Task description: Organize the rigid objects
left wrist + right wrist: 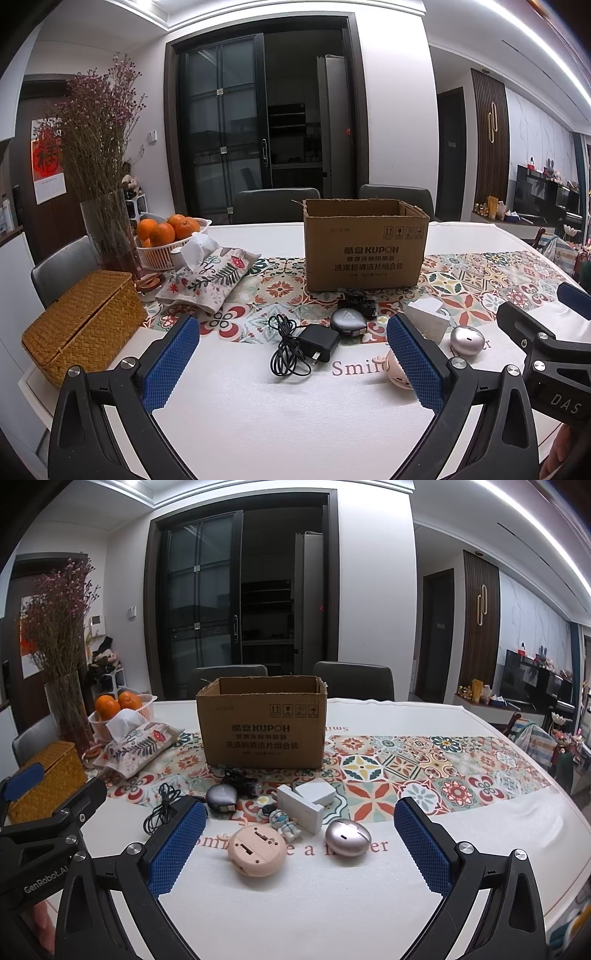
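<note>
An open cardboard box point(365, 245) stands mid-table; it also shows in the right wrist view point(262, 723). In front of it lie a black charger with coiled cable point(317, 341), a grey teardrop case point(348, 321), a small black gadget point(356, 301), a white block point(308, 805), a silver egg-shaped case point(347, 836), a pink round device point(256, 851) and a small robot figure point(284, 823). My left gripper point(293, 363) is open above the charger area. My right gripper point(301, 847) is open around the pink device and egg case, above them.
A wicker box point(83, 326), a floral tissue pouch point(207, 275), a basket of oranges point(166, 236) and a vase of dried flowers point(110, 229) stand at the left. Chairs point(275, 205) sit behind the table. A patterned runner point(424, 768) crosses the table.
</note>
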